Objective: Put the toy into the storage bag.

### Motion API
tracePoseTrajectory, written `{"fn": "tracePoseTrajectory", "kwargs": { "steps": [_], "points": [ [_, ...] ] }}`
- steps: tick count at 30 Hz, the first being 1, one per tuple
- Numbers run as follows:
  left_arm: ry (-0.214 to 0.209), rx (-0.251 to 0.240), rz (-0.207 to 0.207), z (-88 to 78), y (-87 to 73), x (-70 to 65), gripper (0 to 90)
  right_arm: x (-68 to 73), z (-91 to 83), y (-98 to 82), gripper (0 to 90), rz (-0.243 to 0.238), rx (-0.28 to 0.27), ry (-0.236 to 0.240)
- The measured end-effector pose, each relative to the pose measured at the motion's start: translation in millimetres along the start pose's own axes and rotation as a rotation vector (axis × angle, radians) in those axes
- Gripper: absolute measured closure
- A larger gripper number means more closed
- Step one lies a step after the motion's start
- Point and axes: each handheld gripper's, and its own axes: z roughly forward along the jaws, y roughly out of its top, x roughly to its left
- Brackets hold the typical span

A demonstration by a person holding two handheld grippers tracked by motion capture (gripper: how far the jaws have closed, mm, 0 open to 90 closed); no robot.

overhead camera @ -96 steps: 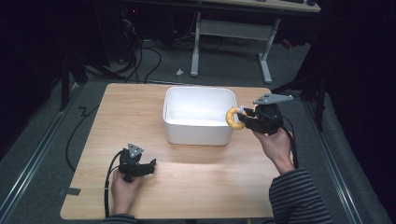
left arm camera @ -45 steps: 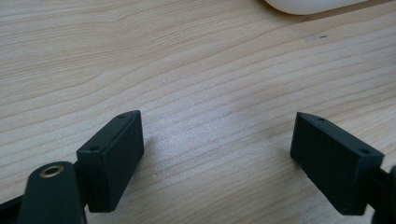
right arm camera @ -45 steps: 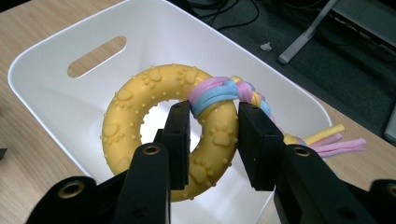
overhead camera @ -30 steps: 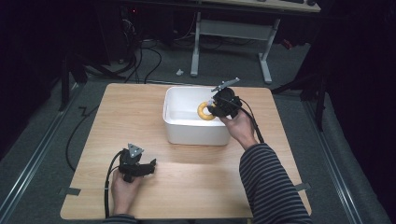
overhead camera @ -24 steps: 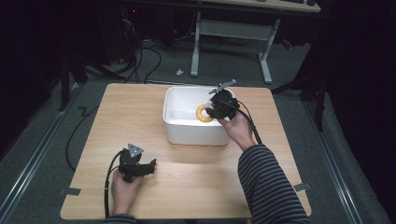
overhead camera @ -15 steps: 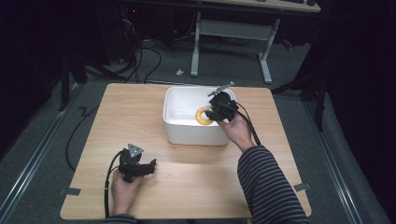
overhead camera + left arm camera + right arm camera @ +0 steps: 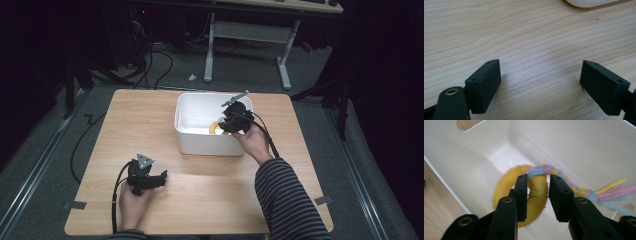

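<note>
A fuzzy yellow ring toy (image 7: 505,186) wound with pink and blue cord hangs inside the white bin (image 7: 469,170), low down near its floor. My right gripper (image 7: 537,180) is shut on the ring, one jaw through its hole and one outside. The cord's tassels (image 7: 615,190) trail to the right, blurred. From above, the right gripper (image 7: 226,125) reaches over the bin's (image 7: 206,145) right side with the ring (image 7: 214,128) just visible beneath it. My left gripper (image 7: 159,179) rests on the table's near left, open (image 7: 540,67), with bare wood between its jaws.
The wooden table (image 7: 150,115) carries the bin at its far middle. A corner of the bin (image 7: 589,2) peeks in at the top of the left gripper view. Cables and a desk frame (image 7: 247,35) lie on the dark floor beyond the table.
The right gripper carried the ring toy from beside the bin's right rim to over the bin and lowered it inside. The left gripper stayed put.
</note>
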Motion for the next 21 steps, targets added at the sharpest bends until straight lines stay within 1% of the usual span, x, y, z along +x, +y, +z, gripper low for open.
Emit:
{"fn": "tracePoseTrajectory", "kwargs": {
  "steps": [5, 6, 9, 12, 16, 18, 19, 21],
  "points": [
    [-0.001, 0.000, 0.000, 0.0, 0.0, 0.1, 17.4, 1.0, -4.9, -0.2, 70.3, -0.003, -0.008, -0.004],
    [-0.001, 0.000, 0.000, 0.0, 0.0, 0.1, 17.4, 0.6, -5.6, -0.3, 70.1, -0.011, -0.010, -0.006],
    [-0.001, 0.000, 0.000, 0.1, 0.0, 0.0, 17.3, -0.6, -8.5, -2.1, 69.3, 0.001, -0.017, -0.006],
    [0.000, 0.000, 0.001, 0.1, 0.0, -0.1, 17.3, -3.7, -11.5, -5.2, 66.4, 0.007, -0.031, 0.001],
    [0.000, 0.000, 0.000, 0.1, 0.0, 0.0, 17.3, -9.9, -19.2, -10.5, 62.6, 0.034, -0.054, 0.005],
    [0.000, 0.000, 0.000, 0.1, 0.0, -0.1, 17.3, -14.1, -24.3, -13.1, 59.0, 0.045, -0.068, -0.003],
    [0.000, 0.000, 0.000, 0.1, 0.0, -0.1, 17.3, -15.7, -27.1, -14.4, 58.1, 0.061, -0.071, -0.006],
    [0.000, 0.000, 0.000, 0.1, 0.0, -0.1, 17.3, -20.1, -32.7, -17.4, 56.9, 0.068, -0.090, -0.016]
  ]
}}
